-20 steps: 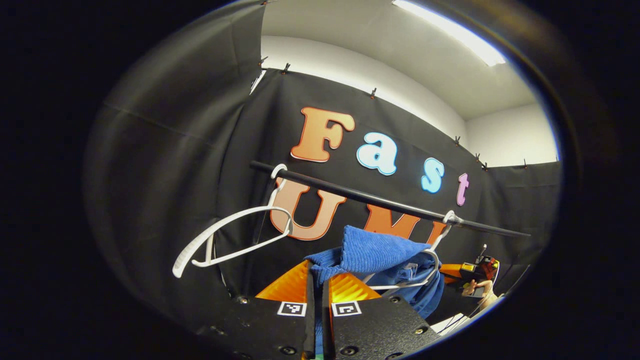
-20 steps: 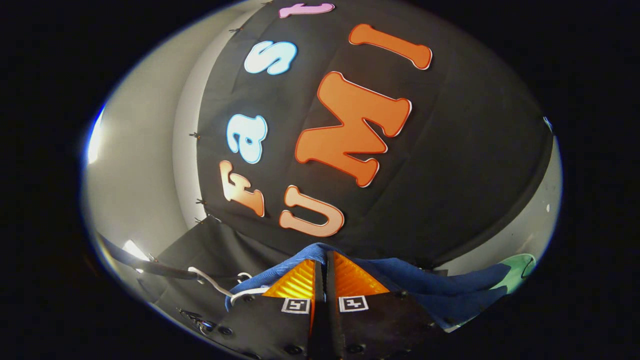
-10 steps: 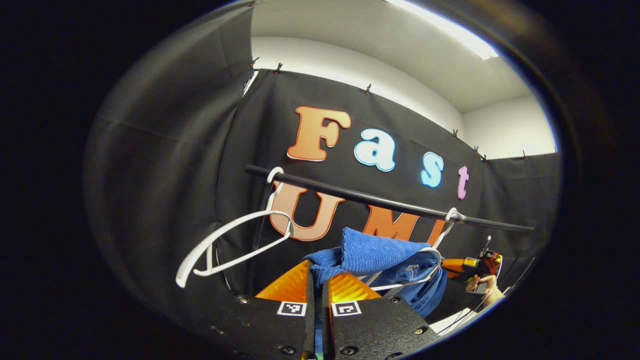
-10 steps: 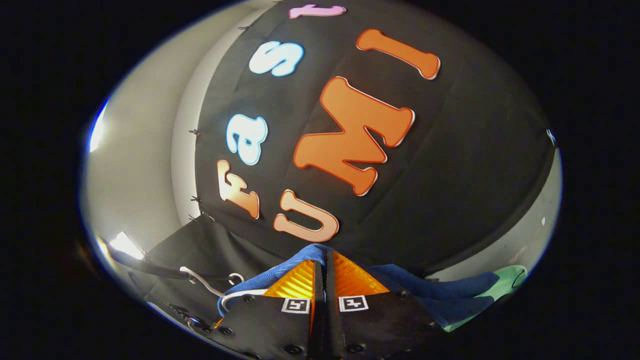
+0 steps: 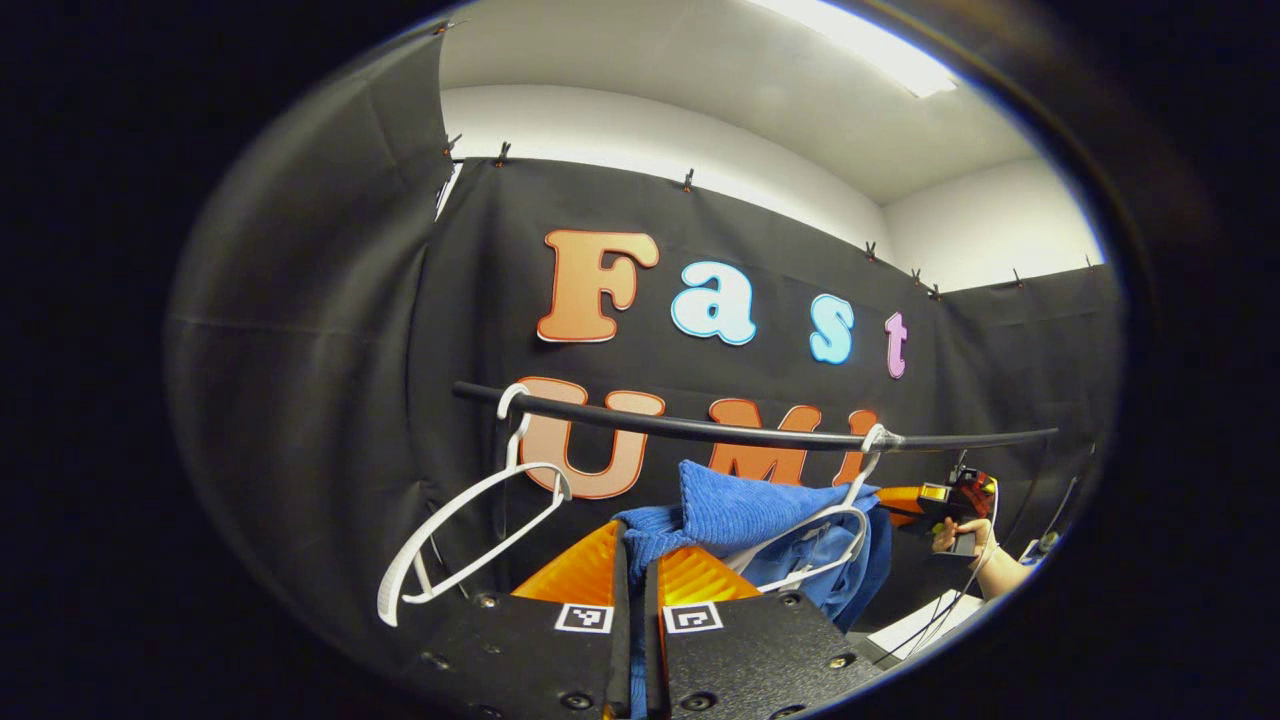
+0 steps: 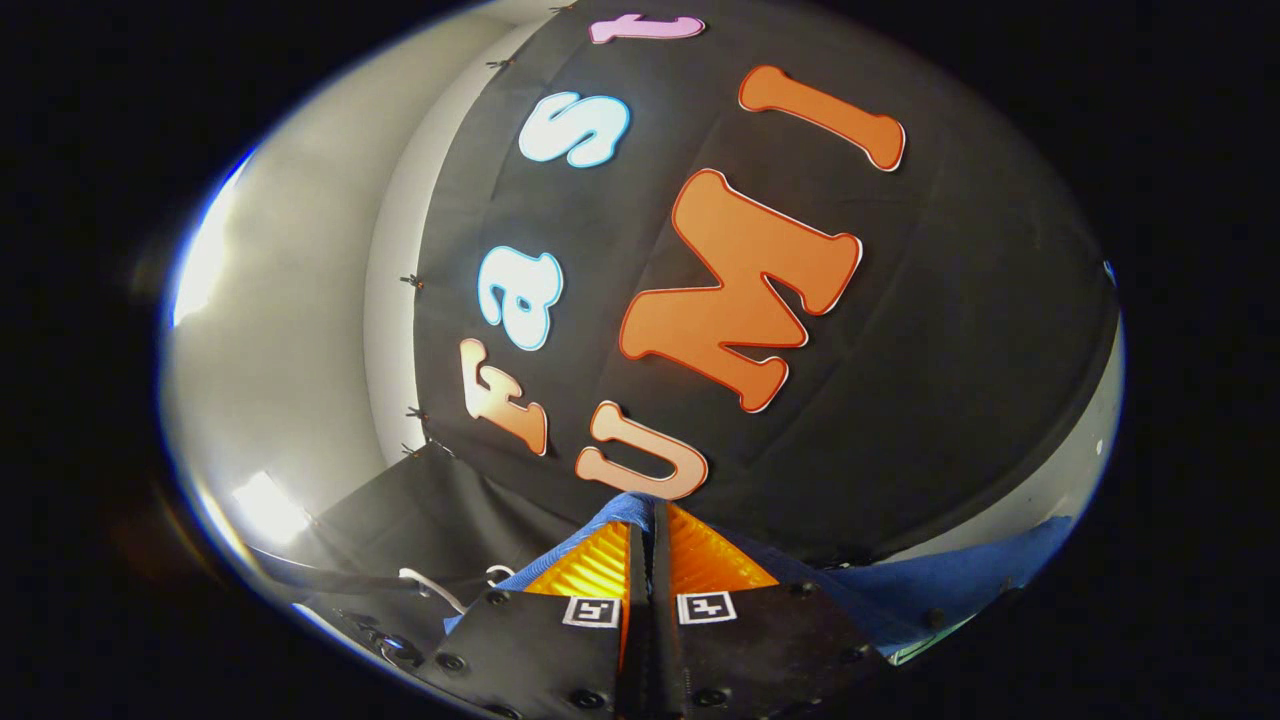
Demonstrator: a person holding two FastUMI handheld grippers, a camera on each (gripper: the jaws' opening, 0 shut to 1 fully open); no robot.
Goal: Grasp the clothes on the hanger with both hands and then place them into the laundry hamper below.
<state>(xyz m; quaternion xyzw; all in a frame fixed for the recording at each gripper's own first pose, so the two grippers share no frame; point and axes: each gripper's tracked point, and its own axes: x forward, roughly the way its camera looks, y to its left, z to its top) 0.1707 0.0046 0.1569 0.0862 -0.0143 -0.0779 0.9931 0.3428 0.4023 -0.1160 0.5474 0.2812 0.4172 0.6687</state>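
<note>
- In the left gripper view, the left gripper point(image 5: 632, 560) sits at the bottom with its two orange fingers point(image 5: 575, 572) squeezed together on a fold of the blue cloth point(image 5: 745, 510).
- The cloth bunches up just above and to the right of those fingers, and a thin strip of blue runs down between them.
- Part of the cloth is draped on a white hanger point(image 5: 830, 520) that hooks on a black rail point(image 5: 720, 432).
- A second hanger point(image 5: 470, 530) on the same rail is bare and tilted, off to the left.
- Farther right, a hand point(image 5: 965, 540) holds the right gripper point(image 5: 905, 497) by the far edge of the cloth.
- In the right gripper view, that gripper's point(image 6: 650, 545) fingers point(image 6: 590, 565) are also pressed shut on the cloth point(image 6: 960, 580), which peeks over the tips and spreads out low to the right.
- A bit of hanger point(image 6: 435, 588) and rail point(image 6: 320, 578) shows low on the left.
- Black cloth walls hang behind the rail.
- Above them are white walls, a white ceiling point(image 5: 700, 60) and a long bright light point(image 5: 860, 45).
</note>
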